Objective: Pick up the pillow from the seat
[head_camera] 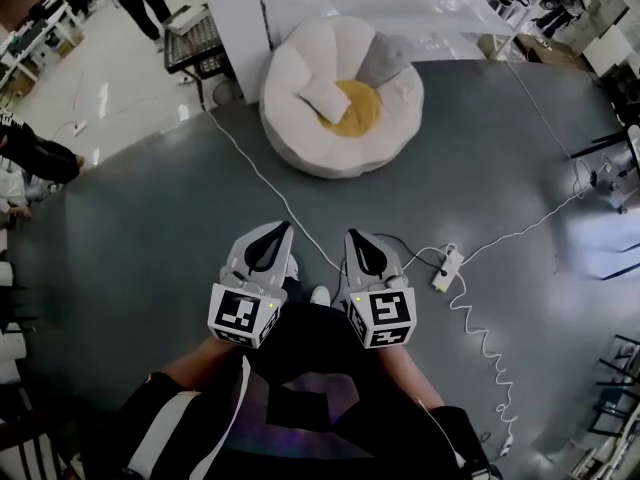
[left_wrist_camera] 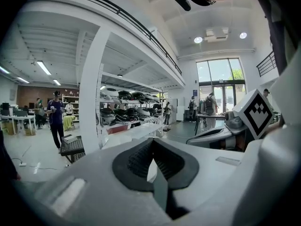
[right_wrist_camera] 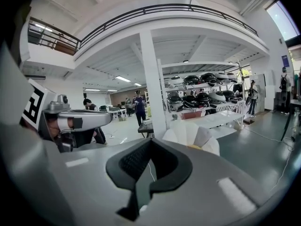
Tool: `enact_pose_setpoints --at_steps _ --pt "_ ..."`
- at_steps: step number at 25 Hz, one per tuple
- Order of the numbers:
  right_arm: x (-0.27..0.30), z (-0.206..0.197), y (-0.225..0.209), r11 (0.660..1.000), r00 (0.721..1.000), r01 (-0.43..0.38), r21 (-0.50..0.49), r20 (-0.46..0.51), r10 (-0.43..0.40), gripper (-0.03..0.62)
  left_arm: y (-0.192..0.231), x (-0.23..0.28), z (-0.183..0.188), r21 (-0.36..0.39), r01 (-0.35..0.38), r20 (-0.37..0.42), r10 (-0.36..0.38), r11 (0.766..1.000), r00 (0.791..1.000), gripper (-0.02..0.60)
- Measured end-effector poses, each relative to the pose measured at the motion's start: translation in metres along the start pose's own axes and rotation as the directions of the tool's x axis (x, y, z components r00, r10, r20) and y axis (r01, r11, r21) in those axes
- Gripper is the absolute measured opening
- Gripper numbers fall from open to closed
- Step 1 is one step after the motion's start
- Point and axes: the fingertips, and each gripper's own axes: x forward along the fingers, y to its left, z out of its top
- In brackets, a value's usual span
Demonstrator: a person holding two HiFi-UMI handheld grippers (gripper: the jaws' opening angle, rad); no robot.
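Note:
A round white seat [head_camera: 300, 143] shaped like a flower, with a yellow middle, stands on the grey floor well ahead of me. A small white pillow [head_camera: 326, 97] lies on it left of the yellow patch, and a grey pillow [head_camera: 385, 60] leans at its back right. My left gripper [head_camera: 286, 227] and right gripper [head_camera: 351, 235] are held side by side close to my body, far short of the seat. Both are shut and hold nothing. In the right gripper view the seat [right_wrist_camera: 188, 134] shows beyond the shut jaws. The left gripper view looks past it toward shelves.
A white cable [head_camera: 268, 181] runs across the floor from the seat's left side toward my feet. A power strip [head_camera: 446, 267] with a curly cord lies to my right. A black wire cart [head_camera: 197, 41] and a white pillar [head_camera: 240, 13] stand left of the seat. Chair frames line the right edge.

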Motion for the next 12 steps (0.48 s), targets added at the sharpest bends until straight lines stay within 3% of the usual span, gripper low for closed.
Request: enact_pose_setpoints --at_steps 12 --pt "0.07 0.017 -0.039 0.999 0.997 0.049 -0.003 -0.064 -0.049 0.002 0.045 0.082 0.007 -0.045 0.056 0.002 -0.056 0.997 0.998 0.002"
